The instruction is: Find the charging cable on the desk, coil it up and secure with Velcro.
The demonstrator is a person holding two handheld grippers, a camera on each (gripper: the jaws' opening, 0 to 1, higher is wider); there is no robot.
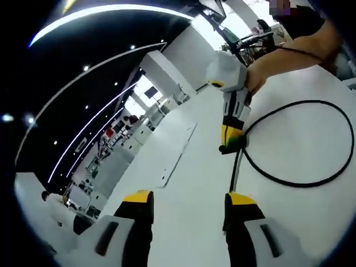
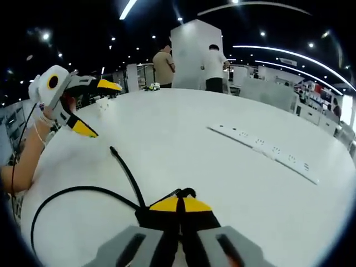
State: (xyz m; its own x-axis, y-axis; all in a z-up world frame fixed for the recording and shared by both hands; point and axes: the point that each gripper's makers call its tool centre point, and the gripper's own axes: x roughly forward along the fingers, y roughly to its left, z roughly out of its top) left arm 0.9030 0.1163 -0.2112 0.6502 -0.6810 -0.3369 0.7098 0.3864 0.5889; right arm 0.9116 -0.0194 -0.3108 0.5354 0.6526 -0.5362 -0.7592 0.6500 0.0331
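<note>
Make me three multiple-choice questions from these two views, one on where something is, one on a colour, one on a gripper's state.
1. Where does the flat white power strip lie?
A. on the white desk
B. on the floor
C. in a person's hand

2. What colour is the thin charging cable?
A. red
B. black
C. white

3. How stands the right gripper?
A. wide open above the desk
B. shut on nothing
C. shut on the cable

Answers: 1 A, the strip rests flat on the desktop. 2 B, a dark loop shows against the white top. 3 C, in the right gripper view its yellow-tipped fingers meet with the cable running out between them, while the left gripper is open.
</note>
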